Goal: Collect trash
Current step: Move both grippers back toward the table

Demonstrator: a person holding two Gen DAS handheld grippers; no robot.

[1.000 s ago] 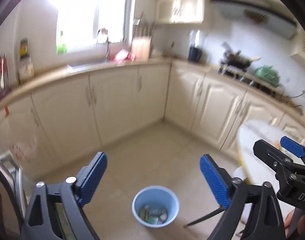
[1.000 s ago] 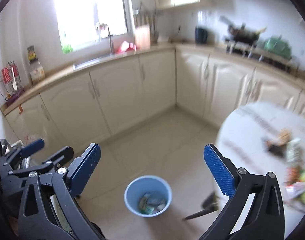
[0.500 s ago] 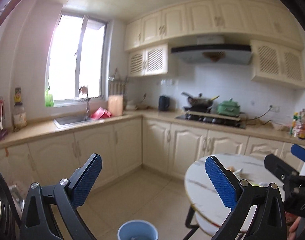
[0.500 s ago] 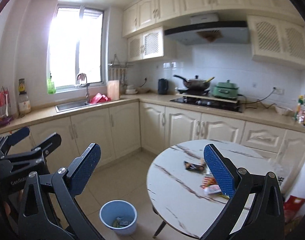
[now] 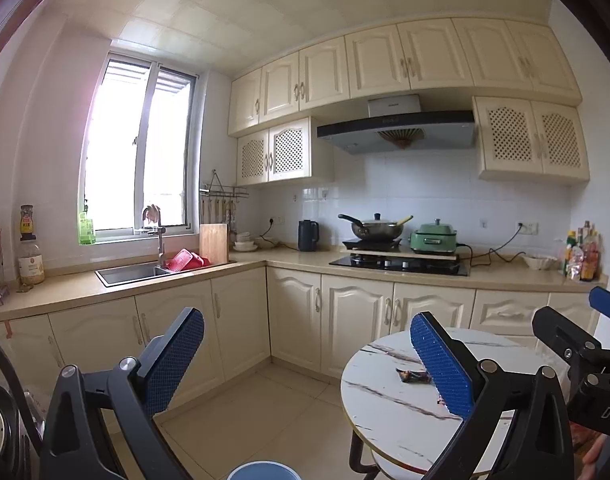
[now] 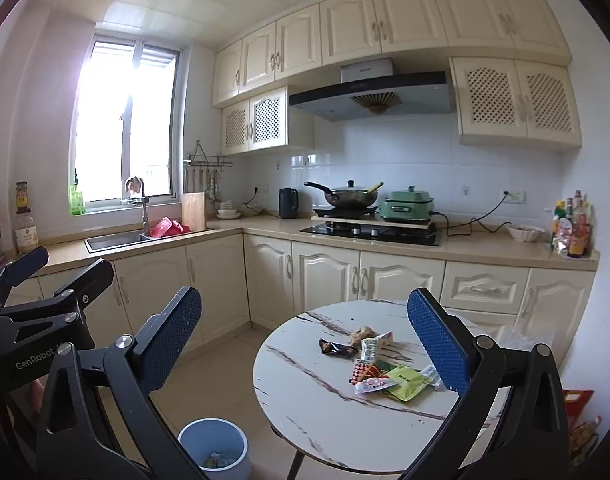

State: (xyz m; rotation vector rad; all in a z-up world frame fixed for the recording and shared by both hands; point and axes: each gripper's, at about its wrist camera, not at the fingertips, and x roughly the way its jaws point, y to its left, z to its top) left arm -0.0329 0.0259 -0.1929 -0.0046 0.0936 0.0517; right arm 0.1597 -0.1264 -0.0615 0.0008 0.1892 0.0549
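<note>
Several snack wrappers (image 6: 389,374) lie on a round white marble table (image 6: 325,408), with a dark wrapper (image 6: 337,348) and a piece of ginger (image 6: 361,333) behind them. The dark wrapper (image 5: 413,376) also shows in the left wrist view. A light blue trash bin (image 6: 214,449) with some wrappers inside stands on the floor left of the table; its rim (image 5: 261,472) shows at the left view's bottom edge. My left gripper (image 5: 305,364) and right gripper (image 6: 305,348) are both open, empty, and held in the air short of the table.
Cream base cabinets (image 6: 325,276) run along the back and left walls under a counter with sink (image 6: 113,240), stove (image 6: 371,233) and wok. Bottles (image 6: 573,228) stand at the counter's right end. A red bag (image 6: 579,400) sits on the floor at the right.
Both grippers tilted up from looking down at the bin and floor to looking level across the kitchen. The table and wrappers came into view. Both stayed open.
</note>
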